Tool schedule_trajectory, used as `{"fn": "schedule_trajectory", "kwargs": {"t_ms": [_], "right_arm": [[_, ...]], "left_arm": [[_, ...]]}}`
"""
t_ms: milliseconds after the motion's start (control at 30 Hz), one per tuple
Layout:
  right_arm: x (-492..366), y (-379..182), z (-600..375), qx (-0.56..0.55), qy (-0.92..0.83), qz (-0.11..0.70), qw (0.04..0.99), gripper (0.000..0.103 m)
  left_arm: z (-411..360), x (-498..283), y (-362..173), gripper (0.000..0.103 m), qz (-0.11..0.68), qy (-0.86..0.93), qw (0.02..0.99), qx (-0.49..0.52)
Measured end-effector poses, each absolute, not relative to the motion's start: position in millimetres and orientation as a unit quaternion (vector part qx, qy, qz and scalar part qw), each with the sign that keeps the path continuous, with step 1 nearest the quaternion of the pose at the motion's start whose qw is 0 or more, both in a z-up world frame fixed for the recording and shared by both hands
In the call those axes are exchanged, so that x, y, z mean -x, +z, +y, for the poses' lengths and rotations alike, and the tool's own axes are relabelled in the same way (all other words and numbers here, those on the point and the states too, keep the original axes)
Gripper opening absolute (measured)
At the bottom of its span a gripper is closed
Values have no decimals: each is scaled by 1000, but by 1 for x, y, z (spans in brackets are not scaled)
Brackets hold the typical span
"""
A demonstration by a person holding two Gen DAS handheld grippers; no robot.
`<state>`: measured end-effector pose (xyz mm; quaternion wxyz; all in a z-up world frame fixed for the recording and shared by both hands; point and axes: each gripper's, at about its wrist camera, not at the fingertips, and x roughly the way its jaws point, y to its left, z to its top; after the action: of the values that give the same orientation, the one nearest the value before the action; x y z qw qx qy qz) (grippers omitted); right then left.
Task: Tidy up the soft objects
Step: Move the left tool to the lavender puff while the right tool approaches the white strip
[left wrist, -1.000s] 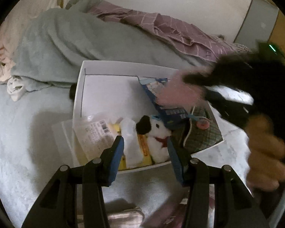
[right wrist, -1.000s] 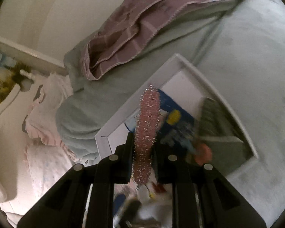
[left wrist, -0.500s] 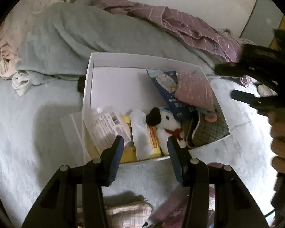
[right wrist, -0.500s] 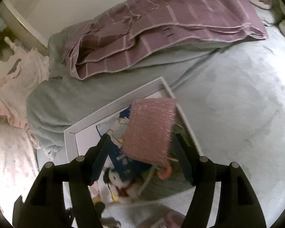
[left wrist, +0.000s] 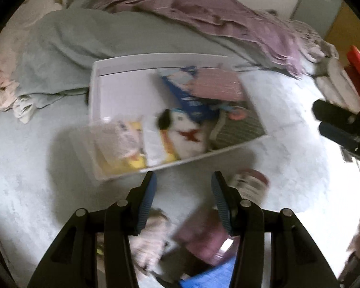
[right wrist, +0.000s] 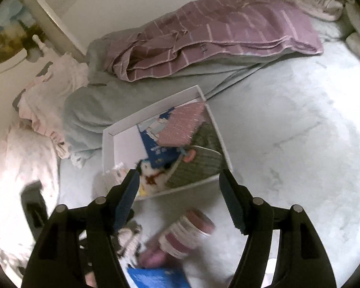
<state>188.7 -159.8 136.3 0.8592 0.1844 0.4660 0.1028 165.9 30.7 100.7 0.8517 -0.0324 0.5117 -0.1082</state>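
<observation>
A white box (left wrist: 95, 88) (right wrist: 107, 144) lies on the bed. Inside it are a pink glittery pouch (left wrist: 216, 86) (right wrist: 180, 124), a blue packet (left wrist: 192, 105) (right wrist: 159, 148), a white plush dog (left wrist: 182, 129) (right wrist: 148, 175), a green checked pouch (left wrist: 237, 129) (right wrist: 199, 163) and plastic-wrapped packs (left wrist: 122, 141). My left gripper (left wrist: 183, 193) is open and empty, just in front of the box. My right gripper (right wrist: 180, 196) is open and empty, above the box's near edge; it also shows at the right of the left wrist view (left wrist: 343, 129).
Loose items lie in front of the box: a pink-white roll (left wrist: 250, 184) (right wrist: 187, 232), a pink pouch (left wrist: 204, 237), a beige checked item (left wrist: 148, 240) and something blue (right wrist: 156, 276). A grey-green blanket (left wrist: 96, 36) and purple striped cloth (right wrist: 216, 28) lie behind.
My right gripper opened, let the pink glittery pouch drop into the box, and pulled back. My left gripper also drew back from the box.
</observation>
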Motion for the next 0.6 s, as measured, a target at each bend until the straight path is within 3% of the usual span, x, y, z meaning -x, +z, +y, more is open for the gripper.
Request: {"fn": "schedule_trajectory", "kwargs": {"t_ms": [300,600], "right_arm": [[-138,138,-179,-115,72,487,863,70],[-95,121,-215,-120,28,508,852,70]], "left_arm": [[-17,-143,110,48,539,-140,830,-26],[-64,-131,101,48,561,-176,807,-61]]}}
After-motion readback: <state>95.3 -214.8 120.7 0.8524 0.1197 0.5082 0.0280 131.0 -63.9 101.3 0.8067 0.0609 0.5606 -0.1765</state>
